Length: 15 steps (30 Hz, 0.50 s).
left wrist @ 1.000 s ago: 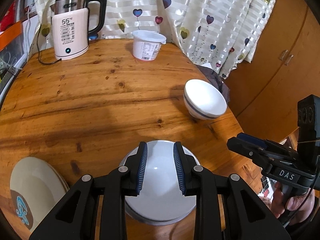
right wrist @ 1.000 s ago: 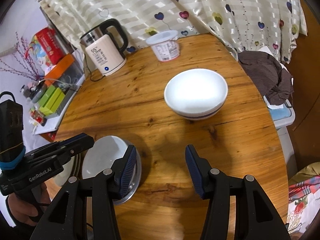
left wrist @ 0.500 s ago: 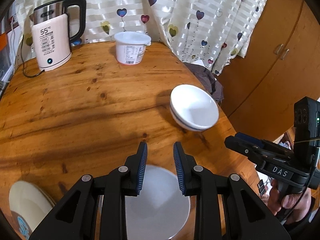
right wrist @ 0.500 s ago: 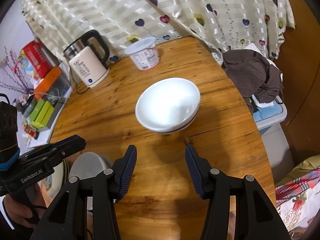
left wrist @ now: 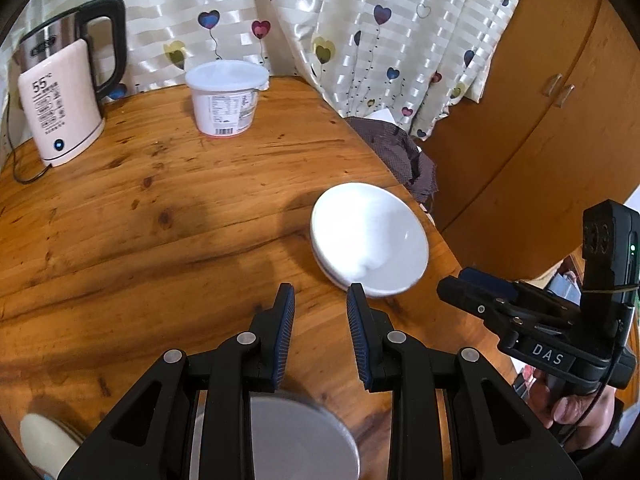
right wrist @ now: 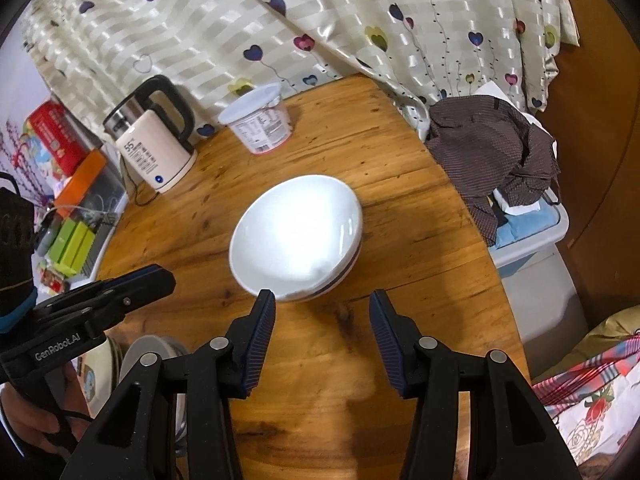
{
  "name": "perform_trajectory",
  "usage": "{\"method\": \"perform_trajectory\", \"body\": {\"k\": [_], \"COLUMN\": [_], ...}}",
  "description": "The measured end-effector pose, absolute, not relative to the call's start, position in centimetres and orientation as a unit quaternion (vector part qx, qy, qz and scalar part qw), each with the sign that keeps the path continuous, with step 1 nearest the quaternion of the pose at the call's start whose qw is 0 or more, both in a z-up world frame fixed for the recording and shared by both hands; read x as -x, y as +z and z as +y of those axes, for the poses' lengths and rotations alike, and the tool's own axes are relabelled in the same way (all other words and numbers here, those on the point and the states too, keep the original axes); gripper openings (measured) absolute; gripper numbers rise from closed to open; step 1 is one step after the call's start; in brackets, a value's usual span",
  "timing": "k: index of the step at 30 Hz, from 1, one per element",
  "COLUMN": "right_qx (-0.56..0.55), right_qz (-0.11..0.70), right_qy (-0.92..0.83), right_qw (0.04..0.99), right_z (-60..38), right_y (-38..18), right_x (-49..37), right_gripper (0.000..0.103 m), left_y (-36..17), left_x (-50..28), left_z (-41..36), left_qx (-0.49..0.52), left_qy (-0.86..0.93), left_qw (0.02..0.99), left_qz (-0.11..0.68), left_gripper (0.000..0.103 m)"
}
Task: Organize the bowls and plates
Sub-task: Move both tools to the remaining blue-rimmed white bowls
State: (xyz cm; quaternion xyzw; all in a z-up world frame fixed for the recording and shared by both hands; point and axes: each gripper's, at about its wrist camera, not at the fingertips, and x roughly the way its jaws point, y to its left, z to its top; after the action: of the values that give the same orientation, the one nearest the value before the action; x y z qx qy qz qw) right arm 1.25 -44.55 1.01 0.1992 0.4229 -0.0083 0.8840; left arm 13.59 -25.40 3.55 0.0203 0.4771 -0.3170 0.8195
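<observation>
A white bowl with a blue stripe (left wrist: 368,248) (right wrist: 296,236) sits near the right edge of the round wooden table (left wrist: 160,240). My right gripper (right wrist: 322,304) hovers just short of the bowl's near rim. Its jaws are closing, and only bare table lies between them. To the left of that bowl, my left gripper (left wrist: 320,300) is open over bare wood, holding nothing. A grey-white bowl (left wrist: 280,432) (right wrist: 148,356) rests under the left gripper's body, partly hidden. A cream plate (left wrist: 44,440) (right wrist: 98,372) lies beside it at the table's near left.
A pink kettle (left wrist: 60,112) and a lidded white tub (left wrist: 226,100) stand at the table's far side by the heart-print curtain. A brown cloth (right wrist: 496,148) lies on a box just off the right edge. A wooden cabinet (left wrist: 540,120) stands beyond. Coloured boxes (right wrist: 72,236) sit off the left edge.
Both grippers have moved forward toward the striped bowl, which now looks larger and closer. The grey-white bowl has slipped back under the left gripper. The right jaws have narrowed a little.
</observation>
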Motion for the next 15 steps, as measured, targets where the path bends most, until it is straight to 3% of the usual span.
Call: {"method": "perform_trajectory", "body": {"k": [15], "right_qx": [-0.219], "right_qz": [0.425], "right_qy": [-0.009], "right_qw": [0.878], "right_z": [-46.5], "right_y": [-0.1], "right_x": [-3.6], "right_gripper": [0.026], "left_y": [1.1], "left_x": [-17.0], "left_z": [-28.2], "left_qx": [-0.004], "left_qy": [-0.326], "left_qw": [0.795], "left_qz": [0.513], "left_gripper": [0.028]}}
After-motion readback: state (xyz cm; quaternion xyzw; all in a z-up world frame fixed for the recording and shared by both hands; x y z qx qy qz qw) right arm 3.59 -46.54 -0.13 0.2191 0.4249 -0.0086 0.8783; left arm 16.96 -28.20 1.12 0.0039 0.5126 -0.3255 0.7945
